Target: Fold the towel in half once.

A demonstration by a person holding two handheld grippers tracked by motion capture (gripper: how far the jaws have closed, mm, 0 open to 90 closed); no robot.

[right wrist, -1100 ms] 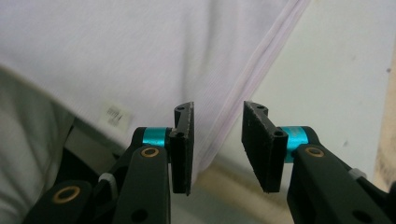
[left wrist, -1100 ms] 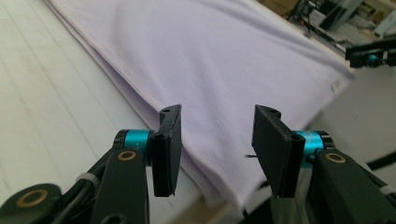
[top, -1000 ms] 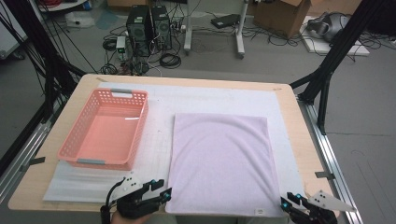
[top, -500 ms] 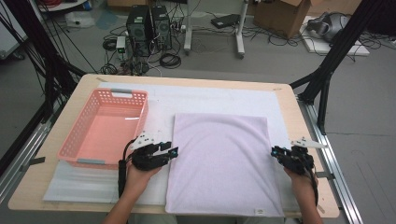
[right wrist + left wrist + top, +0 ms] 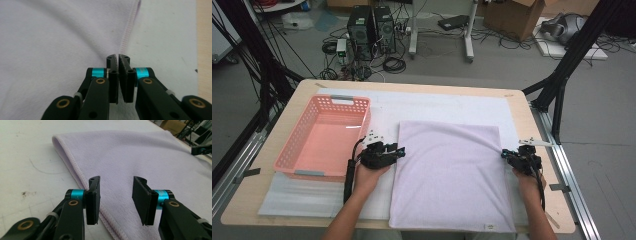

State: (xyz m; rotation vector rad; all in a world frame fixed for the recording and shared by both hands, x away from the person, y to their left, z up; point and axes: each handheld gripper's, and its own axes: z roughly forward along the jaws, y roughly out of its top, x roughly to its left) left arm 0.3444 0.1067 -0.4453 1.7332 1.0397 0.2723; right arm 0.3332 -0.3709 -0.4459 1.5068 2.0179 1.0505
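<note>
I see the lilac towel (image 5: 452, 175) flat on the table (image 5: 532, 120). My left claw (image 5: 116, 200) stands open over its edge. My right claw (image 5: 118, 77) has just been closing, nearly shut on the opposite hem.

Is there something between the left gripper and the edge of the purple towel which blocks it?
Nothing visible blocks it. The left gripper is open, and its fingers stand over the hem of the purple towel, with bare white mat beside it.
</note>
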